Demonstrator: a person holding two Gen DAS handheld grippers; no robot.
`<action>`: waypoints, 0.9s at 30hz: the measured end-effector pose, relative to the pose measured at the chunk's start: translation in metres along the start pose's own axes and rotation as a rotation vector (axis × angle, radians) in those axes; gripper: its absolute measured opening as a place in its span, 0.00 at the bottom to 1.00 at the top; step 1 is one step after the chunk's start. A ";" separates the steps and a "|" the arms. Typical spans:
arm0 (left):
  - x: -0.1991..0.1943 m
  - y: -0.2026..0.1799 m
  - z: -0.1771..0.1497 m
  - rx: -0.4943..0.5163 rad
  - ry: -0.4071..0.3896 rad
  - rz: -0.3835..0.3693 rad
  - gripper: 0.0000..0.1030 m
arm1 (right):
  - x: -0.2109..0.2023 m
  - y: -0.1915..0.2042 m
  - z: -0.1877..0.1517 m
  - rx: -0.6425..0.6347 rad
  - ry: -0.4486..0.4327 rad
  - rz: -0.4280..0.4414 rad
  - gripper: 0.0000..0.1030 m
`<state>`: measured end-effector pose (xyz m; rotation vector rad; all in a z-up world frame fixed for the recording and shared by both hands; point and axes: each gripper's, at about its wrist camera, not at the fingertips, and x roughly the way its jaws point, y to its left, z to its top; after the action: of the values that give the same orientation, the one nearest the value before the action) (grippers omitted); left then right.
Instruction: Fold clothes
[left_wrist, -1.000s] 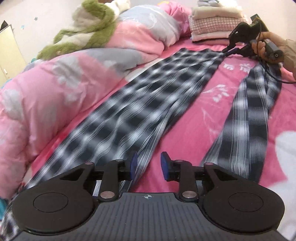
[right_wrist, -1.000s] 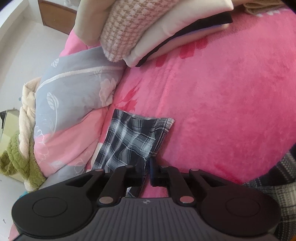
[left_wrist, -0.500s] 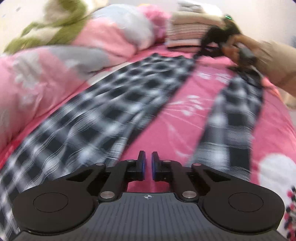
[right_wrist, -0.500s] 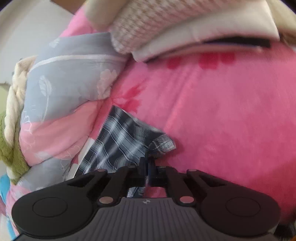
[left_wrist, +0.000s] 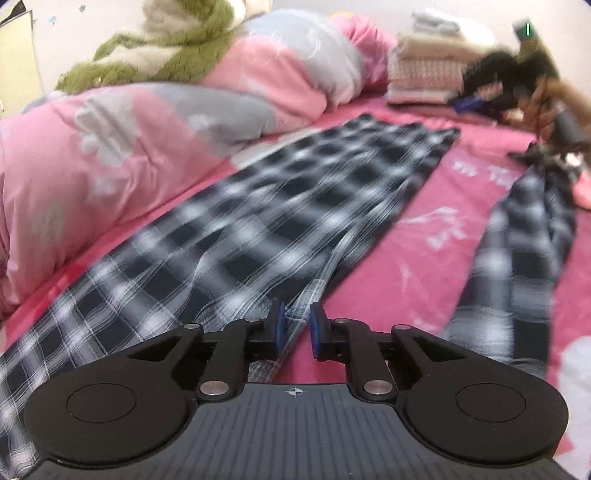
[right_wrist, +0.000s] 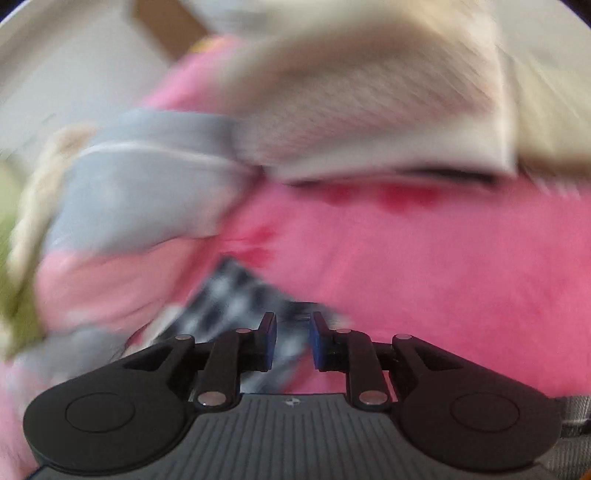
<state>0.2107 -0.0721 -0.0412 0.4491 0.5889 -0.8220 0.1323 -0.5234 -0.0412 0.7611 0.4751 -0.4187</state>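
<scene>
Trousers (left_wrist: 295, 206) in black-and-white check lie spread along the pink bed (left_wrist: 424, 229), unfolded: one leg runs flat from the near left corner up toward the far end, the other trails off on the right side, and the two are well apart. No fold shows anywhere on them, so I judge the work on this garment barely begun.

At the far left a pink and grey quilt (left_wrist: 122, 147) is bunched against the first leg, with a green and cream blanket (left_wrist: 159, 55) on top of it. In the left wrist view the left claw (left_wrist: 294, 326) sits low over the inner edge of the near leg. Its jaws have just been opening; they stand slightly apart with the cloth edge in the gap, and the pads do not look pressed on it.

Further right, at the far end of the bed, a stack (left_wrist: 424, 74) of folded clothes stands finished; that part looks done. Just beside it the right claw (right_wrist: 294, 341) hovers over the cuff (right_wrist: 236, 291) of the flat leg, a blurred hand (left_wrist: 546, 99) behind it. Its jaws have also just been opening, and in the right wrist view a gap shows on both sides of the cloth lying below, so it grips nothing.

What is left, as I read it: bring the legs together, fold the trousers along their length, and add them to the stack.
</scene>
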 end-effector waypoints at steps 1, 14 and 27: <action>0.002 0.000 0.000 -0.002 0.004 -0.003 0.14 | 0.000 0.021 -0.006 -0.081 0.044 0.060 0.21; -0.015 -0.012 -0.016 0.092 -0.019 -0.098 0.01 | 0.035 0.198 -0.163 -0.893 0.628 0.375 0.21; -0.006 -0.011 -0.012 0.100 -0.018 0.053 0.14 | -0.007 0.205 -0.158 -0.983 0.549 0.416 0.23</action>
<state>0.1950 -0.0686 -0.0484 0.5458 0.5186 -0.8068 0.1929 -0.2718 -0.0238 -0.0195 0.9119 0.4305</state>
